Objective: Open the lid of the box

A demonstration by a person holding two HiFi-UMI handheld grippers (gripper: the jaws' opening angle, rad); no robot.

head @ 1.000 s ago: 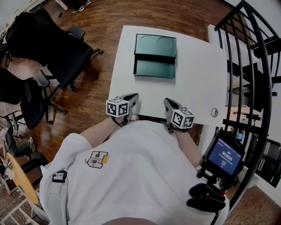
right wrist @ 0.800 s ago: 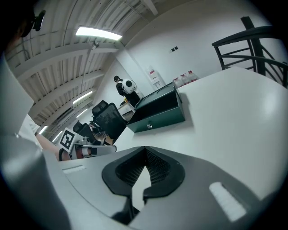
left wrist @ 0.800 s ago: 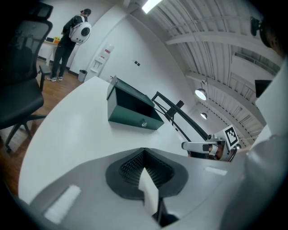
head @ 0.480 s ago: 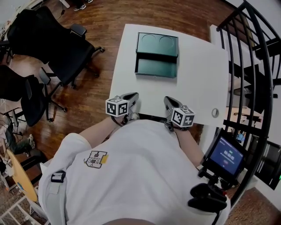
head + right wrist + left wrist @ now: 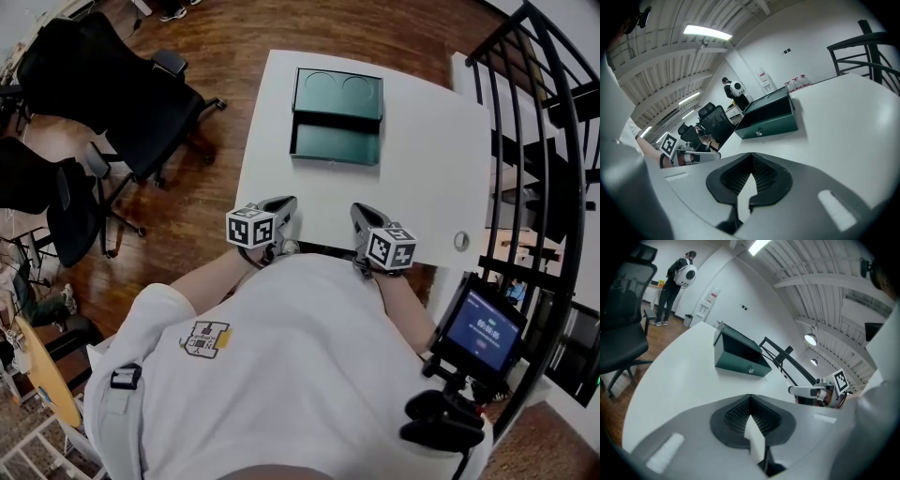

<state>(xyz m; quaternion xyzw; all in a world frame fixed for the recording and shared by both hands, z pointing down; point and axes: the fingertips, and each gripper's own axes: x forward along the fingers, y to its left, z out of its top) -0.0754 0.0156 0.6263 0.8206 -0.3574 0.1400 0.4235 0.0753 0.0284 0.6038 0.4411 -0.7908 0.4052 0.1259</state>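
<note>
Green and hard-walled, the box sits upper centre of the head view on the white counter, with its lid already raised. It looks stiff, light and smooth. The lid's free rim or the small front knob seems best to pinch. The left tongs and right tongs are both closed on nothing, well apart from it.

A white table is standing on a wooden floor. Black office chairs are sitting at its left, a black railing is curving along its right, and a small screen is glowing near right.
</note>
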